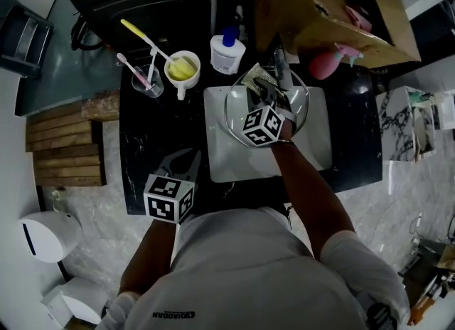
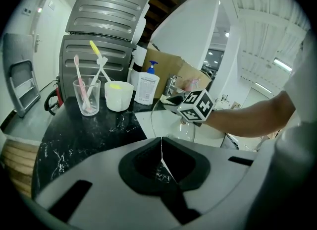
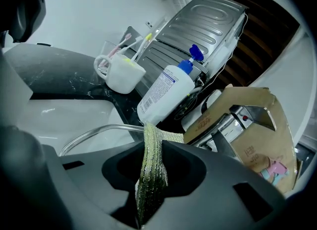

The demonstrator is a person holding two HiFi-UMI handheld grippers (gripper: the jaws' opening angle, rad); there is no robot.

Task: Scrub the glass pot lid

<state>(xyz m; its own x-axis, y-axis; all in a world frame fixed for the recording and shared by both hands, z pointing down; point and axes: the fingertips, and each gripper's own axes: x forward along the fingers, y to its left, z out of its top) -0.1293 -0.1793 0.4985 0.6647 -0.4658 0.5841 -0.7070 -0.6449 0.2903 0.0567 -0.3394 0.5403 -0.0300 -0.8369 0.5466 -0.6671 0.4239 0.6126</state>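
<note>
The scouring cloth point(image 3: 153, 144) is clamped in the right gripper point(image 3: 153, 167) at the rim of the glass pot lid point(image 1: 232, 119), which is set in the sink point(image 1: 313, 144) near its back edge. The left gripper point(image 2: 161, 157) is kept at the desk's front edge, jaws together with nothing between. Scrubbing is judged to be in hand, though contact possibly is not made; pressed strokes across the glass are called for next.

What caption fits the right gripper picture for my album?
Right gripper pinches a green scrub cloth by the glass pot lid in the sink.
</note>
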